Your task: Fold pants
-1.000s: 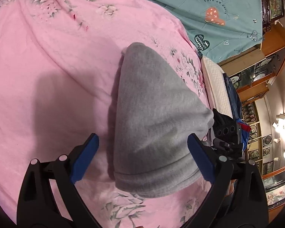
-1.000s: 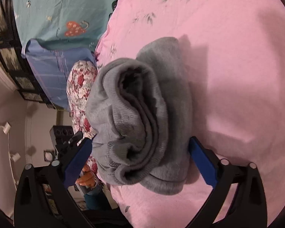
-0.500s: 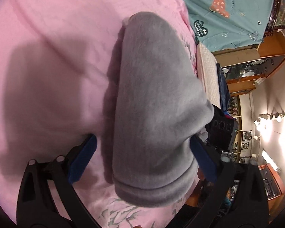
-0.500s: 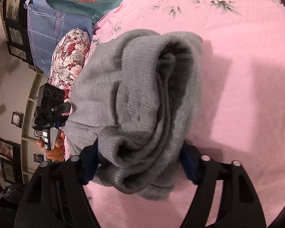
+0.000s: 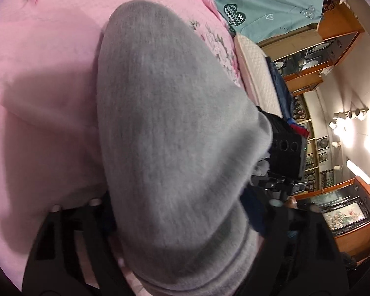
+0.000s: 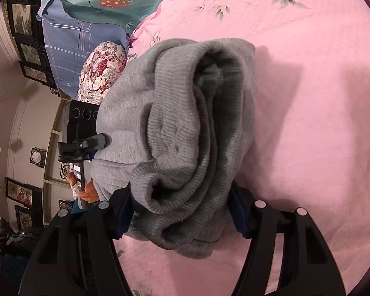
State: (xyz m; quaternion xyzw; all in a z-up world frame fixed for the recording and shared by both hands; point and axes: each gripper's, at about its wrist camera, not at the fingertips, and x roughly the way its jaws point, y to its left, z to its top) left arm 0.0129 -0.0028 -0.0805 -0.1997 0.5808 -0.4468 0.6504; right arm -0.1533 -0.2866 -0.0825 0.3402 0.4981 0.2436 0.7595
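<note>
The grey sweatpants (image 5: 170, 128) are folded into a thick bundle on the pink floral bedspread (image 5: 37, 98). My left gripper (image 5: 182, 217) is shut on one end of the bundle, its blue pads mostly hidden by cloth. In the right wrist view the ribbed waistband end of the pants (image 6: 185, 133) sits between the jaws of my right gripper (image 6: 182, 214), which is shut on it. The left gripper (image 6: 83, 145) shows beyond the bundle at the left.
A teal quilt (image 5: 264, 2) and a blue checked pillow (image 6: 69, 39) lie at the head of the bed. A floral pillow (image 6: 98, 71) sits at the bed's edge. Wooden cabinets (image 5: 333, 46) and framed pictures line the walls.
Both grippers have moved in onto the ends of the folded pants and closed from wide open to gripping the bundle.
</note>
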